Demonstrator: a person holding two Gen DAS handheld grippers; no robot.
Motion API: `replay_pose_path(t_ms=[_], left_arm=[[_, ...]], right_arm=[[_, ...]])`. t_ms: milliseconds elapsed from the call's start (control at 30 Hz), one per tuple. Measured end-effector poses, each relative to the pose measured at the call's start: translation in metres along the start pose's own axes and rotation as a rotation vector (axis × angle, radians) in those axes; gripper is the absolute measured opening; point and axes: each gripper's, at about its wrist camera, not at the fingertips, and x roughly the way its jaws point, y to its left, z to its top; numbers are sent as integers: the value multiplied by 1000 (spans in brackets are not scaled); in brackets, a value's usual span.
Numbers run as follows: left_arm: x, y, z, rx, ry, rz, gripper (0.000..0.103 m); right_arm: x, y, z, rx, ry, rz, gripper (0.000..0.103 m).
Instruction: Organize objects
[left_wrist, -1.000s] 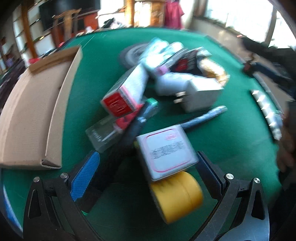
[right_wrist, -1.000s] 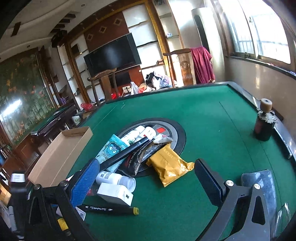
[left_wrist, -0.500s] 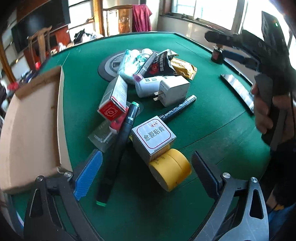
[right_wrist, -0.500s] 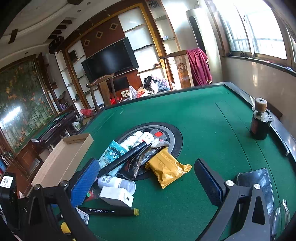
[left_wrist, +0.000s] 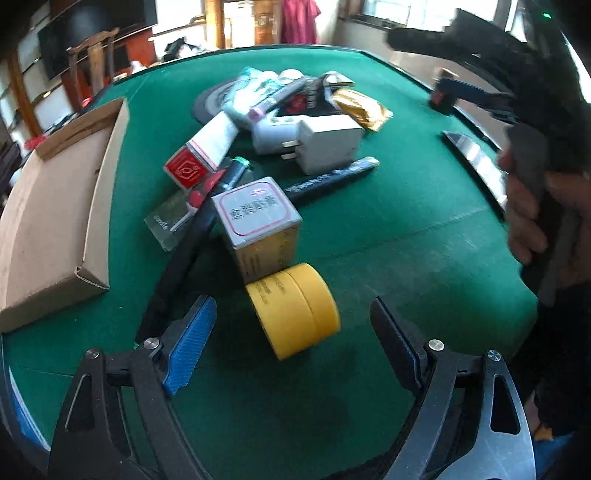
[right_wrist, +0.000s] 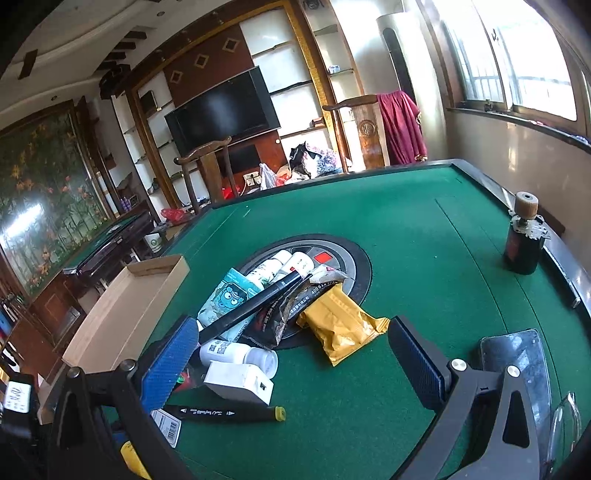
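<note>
Left gripper (left_wrist: 291, 332) is angling down over a green felt bench (left_wrist: 406, 229), its jaws closing around a yellow roll of tape (left_wrist: 295, 310) that is lying on its side between them; the pads are not yet touching it. Just behind the tape, a small square ointment box (left_wrist: 258, 221) with a white, pink-bordered top is standing upright, touching the roll. A long black marker (left_wrist: 184, 254) is lying diagonally beside the box, reaching toward the blue left pad. Farther back, a loose pile is spreading over a dark round disc: a white box with a red end (left_wrist: 201, 157), a white plug adapter (left_wrist: 328, 146), a second black marker (left_wrist: 332, 177), a white bottle (right_wrist: 236, 352) and a mustard-yellow snack packet (right_wrist: 340, 325). An open, shallow cardboard tray (left_wrist: 48, 206) is sitting at the left of the pile, apart from it.

Right gripper (right_wrist: 291, 358) is hovering above the bench with its jaws standing wide and nothing between them, a hand (left_wrist: 532, 210) gripping its handle. A dark cylindrical motor (right_wrist: 522, 243) is standing upright near the bench's far right rim.
</note>
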Motion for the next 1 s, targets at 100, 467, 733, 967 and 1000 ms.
replay_pose_path(t_ms=[100, 467, 733, 967, 1000], left_arm=[[7, 4, 2, -29, -5, 5, 79], [-1, 38, -3, -77, -44, 4, 32], [-7, 55, -16, -74, -65, 41, 32], [-7, 58, -21, -58, -76, 55, 32], [-7, 58, -21, -58, -77, 56, 33]], right_arm=[[1, 1, -1, -5, 4, 3, 102], [5, 36, -18, -104, 76, 66, 102], [5, 105, -59, -403, 111, 153, 102], [10, 121, -70, -428, 128, 144, 95], [12, 123, -71, -429, 137, 148, 93]])
